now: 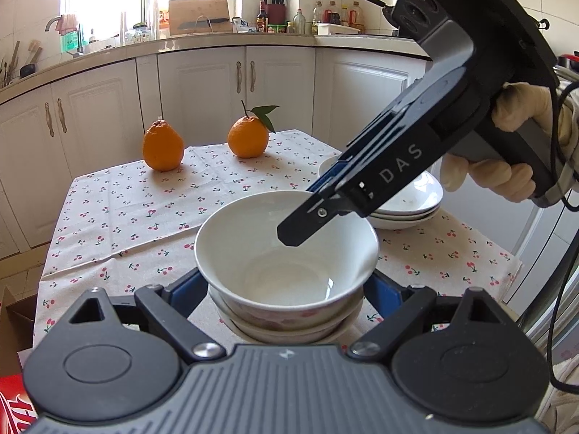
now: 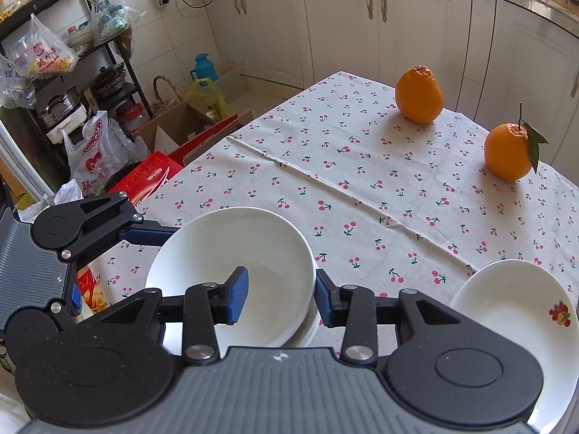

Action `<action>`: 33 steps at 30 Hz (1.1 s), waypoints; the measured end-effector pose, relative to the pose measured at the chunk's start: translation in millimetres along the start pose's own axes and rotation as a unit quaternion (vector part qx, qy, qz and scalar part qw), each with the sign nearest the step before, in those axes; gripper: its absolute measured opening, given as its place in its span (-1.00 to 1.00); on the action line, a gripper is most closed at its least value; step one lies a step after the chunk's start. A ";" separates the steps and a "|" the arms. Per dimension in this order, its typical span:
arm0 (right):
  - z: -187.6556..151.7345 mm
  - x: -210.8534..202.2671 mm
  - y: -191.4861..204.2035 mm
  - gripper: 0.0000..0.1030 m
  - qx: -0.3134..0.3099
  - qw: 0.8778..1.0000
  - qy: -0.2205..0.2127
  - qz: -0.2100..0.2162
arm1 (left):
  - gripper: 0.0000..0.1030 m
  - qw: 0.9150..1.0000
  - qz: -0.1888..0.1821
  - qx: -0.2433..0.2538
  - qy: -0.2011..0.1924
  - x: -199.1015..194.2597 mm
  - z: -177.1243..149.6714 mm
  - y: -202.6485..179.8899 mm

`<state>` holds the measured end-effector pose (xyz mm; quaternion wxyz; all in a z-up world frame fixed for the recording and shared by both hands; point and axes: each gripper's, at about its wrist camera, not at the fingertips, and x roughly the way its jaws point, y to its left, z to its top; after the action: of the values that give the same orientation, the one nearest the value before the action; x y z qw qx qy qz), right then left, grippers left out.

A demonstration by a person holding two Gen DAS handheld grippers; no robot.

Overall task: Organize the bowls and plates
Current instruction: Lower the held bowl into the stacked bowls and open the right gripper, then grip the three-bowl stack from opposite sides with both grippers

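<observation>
**Right gripper slack over the top bowl's rim**

Right gripper [image 2: 280,296] reaches down over the near rim of the top bowl [image 2: 231,253], one blue pad [image 2: 237,296] inside the white bowl and the other just outside its wall. A clear gap shows between the inner pad and the wall, so the jaws straddle the rim without clamping it — open, not gripping. In the left wrist view a gloved hand [image 1: 506,166] holds this tool by its handle, and it slants down from the upper right with a dark fingertip hanging over the bowl's hollow.

Left gripper [image 1: 287,289] stands spread wide, its blue pads at either side of the bowl stack, level with the lower bowls [image 1: 289,325]. The pads sit right against or just beside the stack; whether they press on it I cannot tell.

The top bowl is nested upright in those lower bowls at the near edge of the cherry-print tablecloth [image 1: 126,224]. A stack of plates [image 1: 412,202] rests on the cloth beside the bowls, on their right — the uppermost is white with a small fruit motif. Two oranges [image 1: 163,150] stand well apart from the crockery at the far side of the table, one with a stem and leaf.
</observation>
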<state>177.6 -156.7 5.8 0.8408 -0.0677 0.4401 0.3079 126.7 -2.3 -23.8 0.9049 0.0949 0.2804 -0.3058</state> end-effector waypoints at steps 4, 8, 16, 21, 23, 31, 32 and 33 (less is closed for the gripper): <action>-1.1 -0.4 1.3 0.20 -0.009 1.000 -0.005 -0.011 | 0.83 1.000 0.003 0.010 -0.003 -1.4 -1.5 -0.4; -3.4 -6.8 4.4 0.70 -0.016 0.999 -0.025 -0.018 | 0.88 1.000 -0.002 0.015 0.000 -5.3 -4.5 1.1; -20.1 -22.9 25.7 1.00 -0.064 0.995 -0.062 -0.038 | 0.94 1.000 -0.008 0.023 0.005 -13.6 -11.0 8.8; -44.1 -29.5 42.1 1.00 -0.101 0.990 -0.069 -0.068 | 0.95 1.000 0.000 0.026 0.009 -16.6 -12.5 16.1; -55.4 -30.4 47.1 1.00 -0.110 0.988 -0.069 -0.078 | 0.96 1.000 0.002 0.024 0.007 -17.9 -13.6 18.7; -89.3 -22.0 53.5 1.00 -0.126 0.985 -0.047 -0.106 | 0.97 1.000 0.005 0.016 0.004 -18.6 -22.7 27.9; -92.1 -20.2 54.0 1.00 -0.130 0.984 -0.045 -0.111 | 0.97 1.000 0.001 0.015 0.007 -17.9 -24.2 29.7; -95.6 -18.1 54.6 1.00 -0.135 0.983 -0.043 -0.118 | 0.97 1.000 -0.004 0.013 0.012 -17.1 -25.8 31.7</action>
<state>71.7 -158.0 -29.1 0.8724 -0.2188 0.3468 0.2661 123.1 40.3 -35.4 0.8990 0.1087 0.2874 -0.3121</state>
